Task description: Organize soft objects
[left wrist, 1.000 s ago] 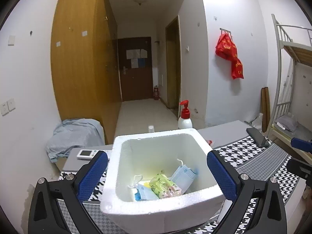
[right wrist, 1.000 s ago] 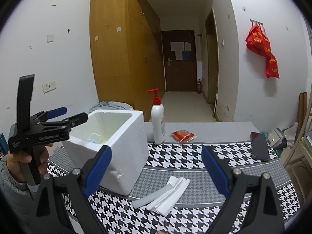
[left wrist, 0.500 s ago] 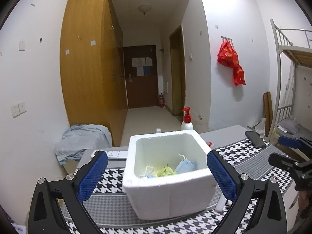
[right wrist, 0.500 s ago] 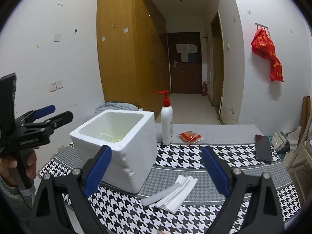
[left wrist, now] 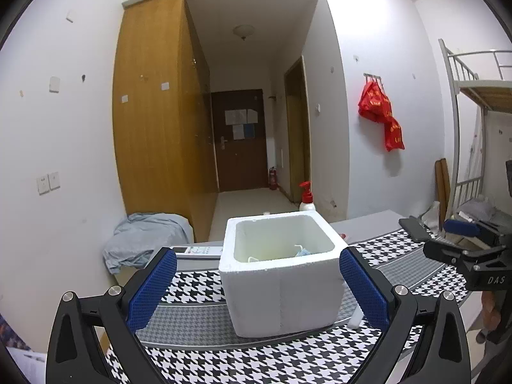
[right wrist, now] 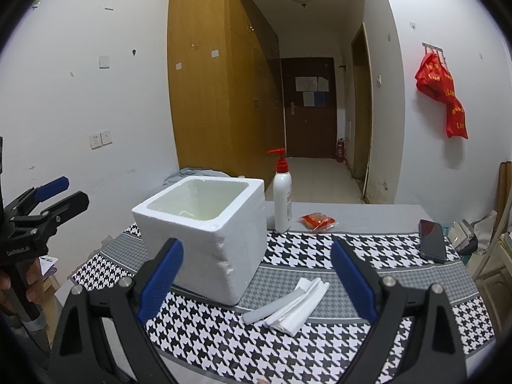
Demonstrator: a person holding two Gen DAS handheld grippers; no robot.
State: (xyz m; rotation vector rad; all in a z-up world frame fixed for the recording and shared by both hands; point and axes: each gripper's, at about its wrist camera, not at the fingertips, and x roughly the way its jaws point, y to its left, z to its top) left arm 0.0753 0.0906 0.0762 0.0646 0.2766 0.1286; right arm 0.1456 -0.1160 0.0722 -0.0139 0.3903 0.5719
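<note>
The left tongs have drawn back and risen from the foam box, jaws wide.

The near wall of the foam box is hiding most of what is lying inside, leaving only a blue mask edge (and one white loop) showing. The pump bottle is standing half-hidden behind the box, while the right gripper is being cut off by the left wrist view's edge.

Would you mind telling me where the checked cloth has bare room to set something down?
Free: the stretch between the folded white and grey paper and the black phone, and the near-left strip beside the white foam box. Crowded: behind the box, by the red-capped pump bottle and red packet.
</note>
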